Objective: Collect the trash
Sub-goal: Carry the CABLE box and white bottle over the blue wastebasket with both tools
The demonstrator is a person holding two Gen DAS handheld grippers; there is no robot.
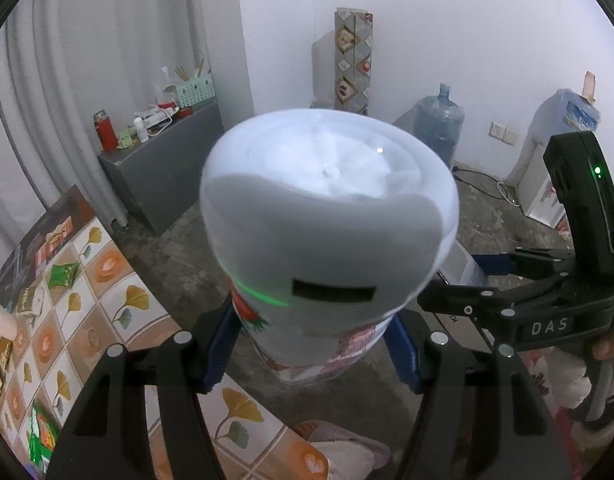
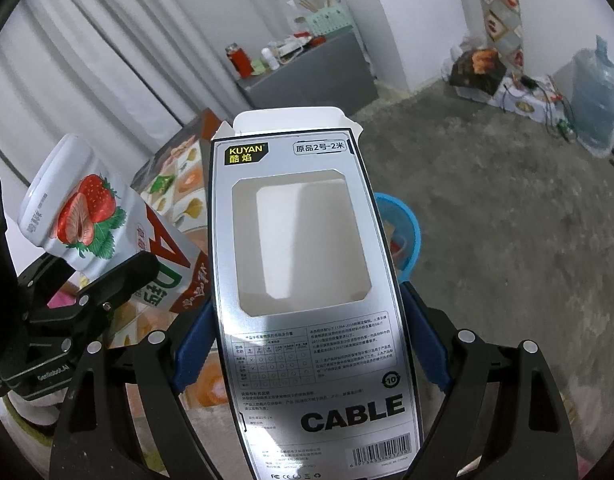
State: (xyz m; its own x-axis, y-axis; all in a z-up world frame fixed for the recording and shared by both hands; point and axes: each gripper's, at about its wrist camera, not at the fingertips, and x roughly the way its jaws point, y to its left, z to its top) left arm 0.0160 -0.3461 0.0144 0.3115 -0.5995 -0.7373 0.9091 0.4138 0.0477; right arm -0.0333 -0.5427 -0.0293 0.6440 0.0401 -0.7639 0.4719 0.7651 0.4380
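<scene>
My left gripper [image 1: 311,354] is shut on a white strawberry drink carton [image 1: 327,216], its blue pads [image 1: 219,352] pressing both sides; the carton's end faces the camera. In the right wrist view the same carton [image 2: 87,216] shows at the left, tilted. My right gripper [image 2: 311,340] is shut on an empty silver cable box [image 2: 303,240] with a cut-out window, held upright between blue pads [image 2: 427,336]. Behind the box, a blue bin [image 2: 407,236] stands on the floor. A green wrapper [image 1: 63,274] and a paper cup [image 1: 1,322] lie on the tile-patterned table [image 1: 107,304].
A grey cabinet [image 1: 167,168] with a red flask and clutter stands by the curtain. A water jug [image 1: 439,124] and a dispenser [image 1: 555,152] are along the far wall. A pink slipper [image 1: 339,444] lies on the concrete floor by the table's edge.
</scene>
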